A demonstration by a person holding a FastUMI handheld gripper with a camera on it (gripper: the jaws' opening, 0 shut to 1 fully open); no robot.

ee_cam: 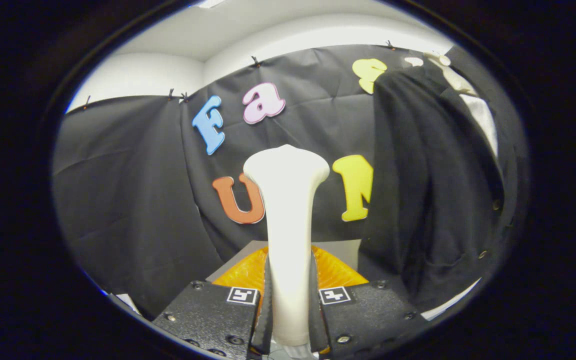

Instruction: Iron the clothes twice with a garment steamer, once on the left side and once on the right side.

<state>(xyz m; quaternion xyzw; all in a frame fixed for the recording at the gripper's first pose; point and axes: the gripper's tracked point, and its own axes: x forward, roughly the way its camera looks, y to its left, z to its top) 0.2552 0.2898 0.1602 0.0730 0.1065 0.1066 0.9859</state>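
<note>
While the gripper [288, 310] sat at the bottom centre of the frame, its two fingers [267, 305] were closed against the sides of a white garment steamer [287, 225], one pressing on each flank of the handle. The steamer stood upright between them, its narrow stem rising up the middle of the frame and widening to a flared head at centre.

Left half of frame: black cloth wall [123, 190], hanging in soft folds, pinned along its top edge, with a pale wall and ceiling [168, 65] above in the upper left.

Lower centre, behind the steamer's stem: an orange ribbed object [338, 272], partly hidden by the fingers; what it was could not be told. Beyond it lay a grey flat surface [345, 250].

Right of frame: a black garment [428, 200] hung upright, well to the right of the steamer head and apart from it, with small buttons down its right side. A white piece [480, 112] showed at its upper right, near the collar.
</note>
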